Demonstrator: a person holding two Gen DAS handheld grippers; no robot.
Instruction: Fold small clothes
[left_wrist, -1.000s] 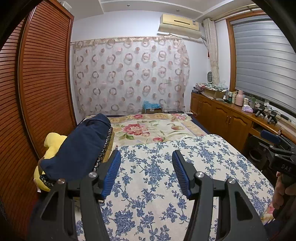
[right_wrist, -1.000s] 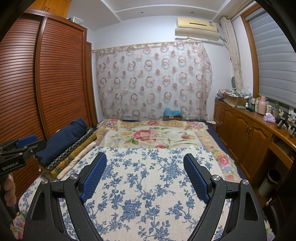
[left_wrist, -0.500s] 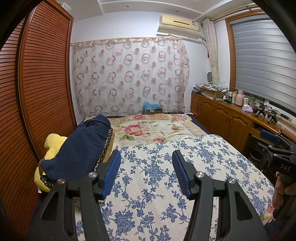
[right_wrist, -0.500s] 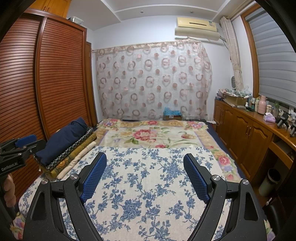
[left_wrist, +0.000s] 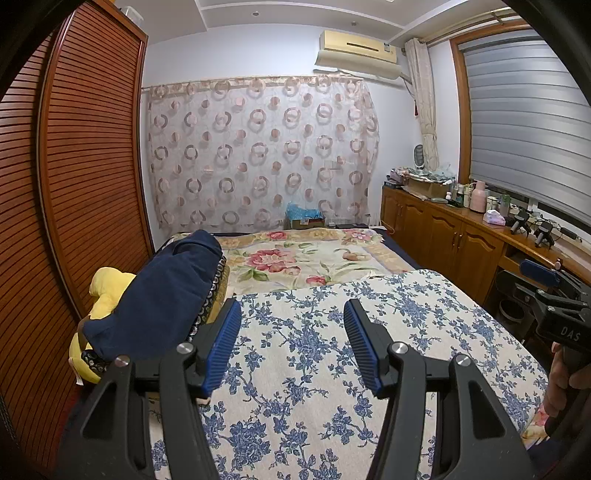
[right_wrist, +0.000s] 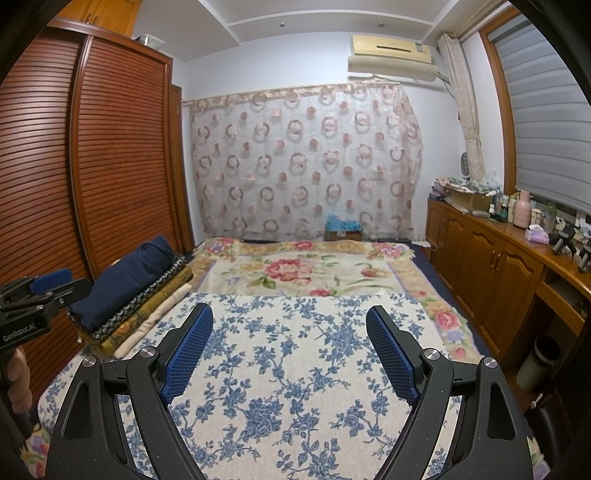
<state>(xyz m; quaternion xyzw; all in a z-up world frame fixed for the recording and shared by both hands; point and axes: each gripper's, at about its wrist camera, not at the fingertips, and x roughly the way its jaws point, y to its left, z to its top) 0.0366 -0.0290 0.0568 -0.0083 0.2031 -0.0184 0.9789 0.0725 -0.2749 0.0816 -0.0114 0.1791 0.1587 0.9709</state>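
Left tongs (left_wrist: 291, 314) held level, pointing forward, blue ribbed pads (left_wrist: 223, 342) spread wide with nothing between. Right tongs (right_wrist: 290, 321) likewise spread, gripping nothing, aimed the same way. Each pair visible at the edge of the other's view, side by side and well apart, with a bare hand (left_wrist: 561, 384) wrapped around the handle below.

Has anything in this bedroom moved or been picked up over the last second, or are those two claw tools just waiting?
Nothing visibly changed. The left gripper and right gripper hover open and empty over the blue-flowered cover, as before; nothing was grasped or released. The folded stack topped by dark blue cloth sits unmoved along the bed's left side.
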